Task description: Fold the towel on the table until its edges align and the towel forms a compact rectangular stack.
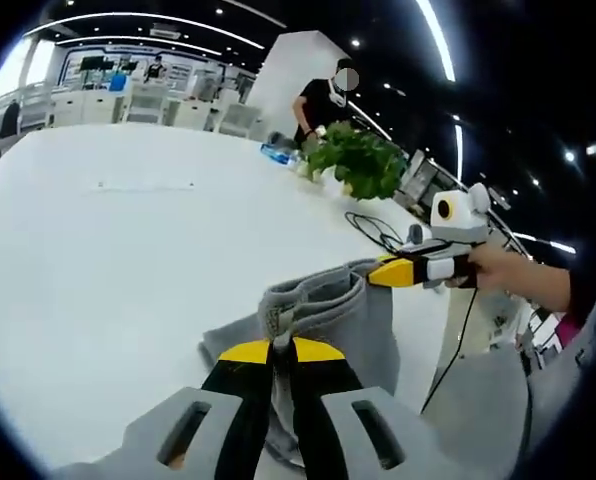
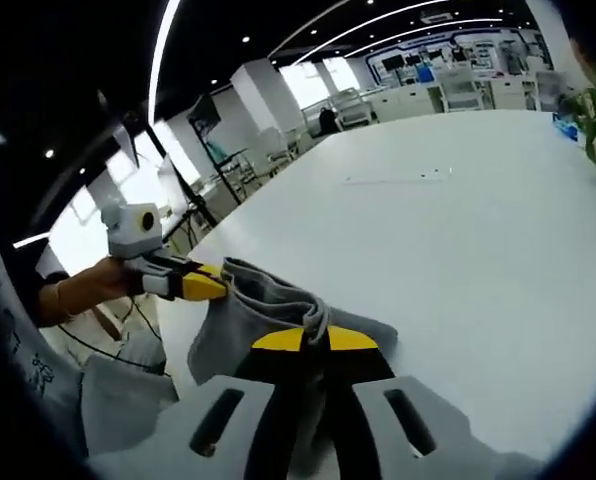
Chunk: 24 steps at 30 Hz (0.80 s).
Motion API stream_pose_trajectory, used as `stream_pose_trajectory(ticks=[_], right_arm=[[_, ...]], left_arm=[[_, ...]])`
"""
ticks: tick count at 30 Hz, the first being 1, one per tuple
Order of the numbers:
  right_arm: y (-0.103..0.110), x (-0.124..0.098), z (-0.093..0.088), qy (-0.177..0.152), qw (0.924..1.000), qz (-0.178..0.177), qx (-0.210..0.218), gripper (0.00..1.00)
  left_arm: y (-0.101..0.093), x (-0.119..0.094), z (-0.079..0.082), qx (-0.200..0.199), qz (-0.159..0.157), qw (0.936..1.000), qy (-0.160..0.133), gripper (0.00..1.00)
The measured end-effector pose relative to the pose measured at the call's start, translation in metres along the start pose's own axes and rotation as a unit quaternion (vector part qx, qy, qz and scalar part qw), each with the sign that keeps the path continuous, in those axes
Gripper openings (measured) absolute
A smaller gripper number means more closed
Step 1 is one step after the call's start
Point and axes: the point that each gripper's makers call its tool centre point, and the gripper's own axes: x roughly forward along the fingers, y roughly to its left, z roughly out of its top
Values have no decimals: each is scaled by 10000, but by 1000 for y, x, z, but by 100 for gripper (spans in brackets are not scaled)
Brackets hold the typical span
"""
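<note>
Both fingers (image 1: 282, 352) around towel (image 1: 328, 310) edge

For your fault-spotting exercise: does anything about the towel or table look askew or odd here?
The grey towel is bunched and lifted off the white table, pinched by the left tongs and right tongs. Its edges are uneven, not aligned. Nothing spilled or damaged.

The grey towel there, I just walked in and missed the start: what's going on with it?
A person is folding the grey towel on the white table with two handheld grippers. The left gripper is shut on one corner and the right gripper on another, both lifted off the table, so the cloth hangs bunched between them. It isn't a tidy stack yet. A green plant sits farther along the table.
</note>
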Motion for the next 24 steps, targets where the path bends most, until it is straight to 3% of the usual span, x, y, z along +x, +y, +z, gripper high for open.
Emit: stream_pose_trajectory(ticks=[11, 17, 22, 24], right_arm=[[-26, 19, -21, 411, 9980, -270, 402, 5], [-43, 28, -27, 355, 9975, -381, 484, 11], [-47, 27, -25, 272, 9969, -457, 573, 18], [-47, 24, -20, 129, 9972, -439, 591, 21]], left_arm=[[18, 28, -24, -381, 106, 9985, 390, 6], [30, 41, -36, -496, 307, 9972, 473, 7], [33, 39, -33, -417, 412, 9975, 399, 11], [37, 38, -18, -127, 499, 9986, -113, 14]])
